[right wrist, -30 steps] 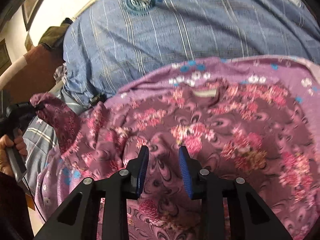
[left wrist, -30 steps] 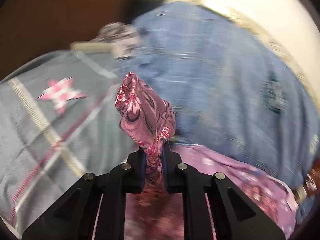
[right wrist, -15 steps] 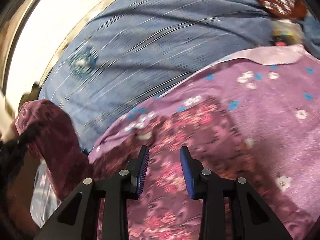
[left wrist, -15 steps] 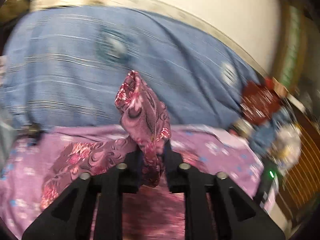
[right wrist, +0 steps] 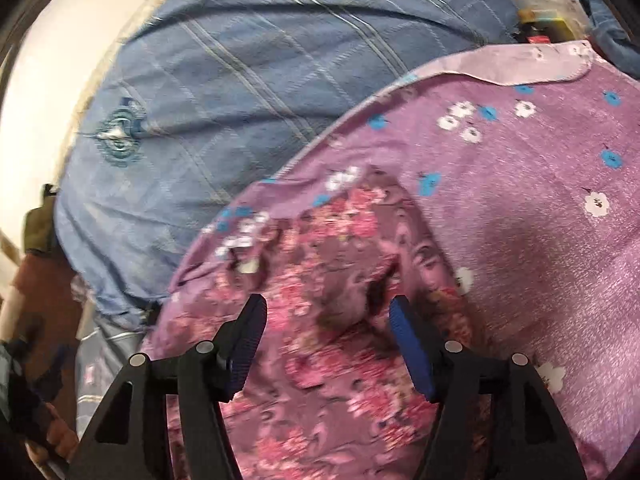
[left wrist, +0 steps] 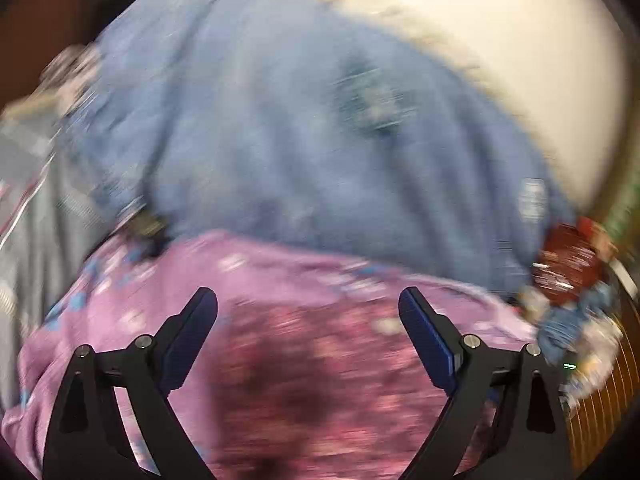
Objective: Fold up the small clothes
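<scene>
A small maroon garment with pink flowers (right wrist: 344, 292) lies on a lilac flowered cloth (right wrist: 532, 184) spread over a bed. My right gripper (right wrist: 326, 312) is open and empty, its tips just above the garment's folded part. In the blurred left wrist view the garment (left wrist: 304, 368) lies below my left gripper (left wrist: 308, 300), which is wide open and holds nothing.
A blue quilted bedspread (right wrist: 224, 92) covers the bed behind the lilac cloth (left wrist: 280, 264). A white wall (left wrist: 520, 40) is beyond it. A red packet and clutter (left wrist: 568, 264) sit at the right. A grey striped sheet (left wrist: 28, 208) is at the left.
My left gripper has opened and let go of the garment's sleeve, which now lies on the garment. My right gripper has opened wider. Both views have swung.
</scene>
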Available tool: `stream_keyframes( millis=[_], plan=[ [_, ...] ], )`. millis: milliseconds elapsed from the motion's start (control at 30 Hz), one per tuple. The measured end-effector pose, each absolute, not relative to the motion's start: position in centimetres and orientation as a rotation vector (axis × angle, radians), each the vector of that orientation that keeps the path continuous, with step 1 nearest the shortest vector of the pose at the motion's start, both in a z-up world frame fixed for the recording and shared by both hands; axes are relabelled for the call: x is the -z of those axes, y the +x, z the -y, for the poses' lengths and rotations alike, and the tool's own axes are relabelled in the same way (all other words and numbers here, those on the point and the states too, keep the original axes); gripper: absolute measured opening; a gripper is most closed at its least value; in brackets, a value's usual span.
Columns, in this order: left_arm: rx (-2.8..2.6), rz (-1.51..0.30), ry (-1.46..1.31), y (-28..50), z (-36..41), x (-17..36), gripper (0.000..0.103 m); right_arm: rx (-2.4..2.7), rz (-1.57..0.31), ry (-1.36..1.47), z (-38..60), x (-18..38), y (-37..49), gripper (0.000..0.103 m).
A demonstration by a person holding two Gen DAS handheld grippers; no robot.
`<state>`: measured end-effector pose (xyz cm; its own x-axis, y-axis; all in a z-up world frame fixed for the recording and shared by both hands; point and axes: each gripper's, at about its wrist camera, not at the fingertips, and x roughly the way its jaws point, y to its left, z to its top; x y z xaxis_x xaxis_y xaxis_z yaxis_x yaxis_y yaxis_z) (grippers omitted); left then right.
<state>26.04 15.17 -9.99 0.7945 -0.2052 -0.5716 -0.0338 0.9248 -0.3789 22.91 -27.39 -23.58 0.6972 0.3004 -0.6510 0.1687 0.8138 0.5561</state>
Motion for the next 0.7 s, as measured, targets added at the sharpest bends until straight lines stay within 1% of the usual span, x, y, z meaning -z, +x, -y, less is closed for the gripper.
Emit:
stream_keyframes(
  millis=[100, 200, 233, 300, 367, 400, 433, 467, 500, 633, 700],
  plan=[
    [-0.050, -0.780, -0.386, 27.7, -17.5, 14.5, 0.092, -0.024, -0.827, 0.666, 28.5, 24.7, 23.6, 0.066],
    [-0.089, -0.880, -0.368, 28.5, -17.5, 17.9, 0.091, -0.024, -0.881, 0.663, 28.1, 26.1, 24.7, 0.066],
    [-0.087, -0.904, -0.349, 28.6, -16.9, 18.7, 0.091, -0.034, -0.883, 0.643, 27.5, 26.4, 25.0, 0.067],
    [-0.107, -0.954, -0.287, 28.7, -15.4, 19.9, 0.091, -0.038, -0.876, 0.514, 25.6, 26.1, 25.4, 0.066],
    [-0.113, -0.980, -0.232, 28.9, -14.5, 20.7, 0.091, -0.026, -0.873, 0.413, 24.2, 25.9, 25.5, 0.049],
    [-0.113, -0.989, -0.194, 28.8, -13.9, 21.2, 0.091, -0.022, -0.872, 0.375, 23.6, 25.8, 25.5, 0.031],
    [-0.117, -0.999, -0.158, 28.8, -13.4, 21.6, 0.091, -0.018, -0.876, 0.335, 23.1, 25.7, 25.4, 0.019],
    [-0.123, -1.005, -0.122, 28.3, -12.9, 21.7, 0.091, -0.006, -0.857, 0.310, 22.9, 25.3, 25.3, 0.014],
    [-0.130, -1.005, -0.086, 28.2, -12.4, 21.9, 0.091, 0.000, -0.833, 0.303, 23.0, 24.8, 25.0, 0.010],
    [-0.148, -1.012, 0.020, 27.6, -11.1, 22.4, 0.091, 0.051, -0.704, 0.334, 24.9, 22.2, 23.1, 0.009],
    [-0.143, -1.016, 0.021, 27.7, -11.3, 22.0, 0.091, 0.073, -0.707, 0.340, 25.5, 22.2, 23.5, 0.009]
  ],
)
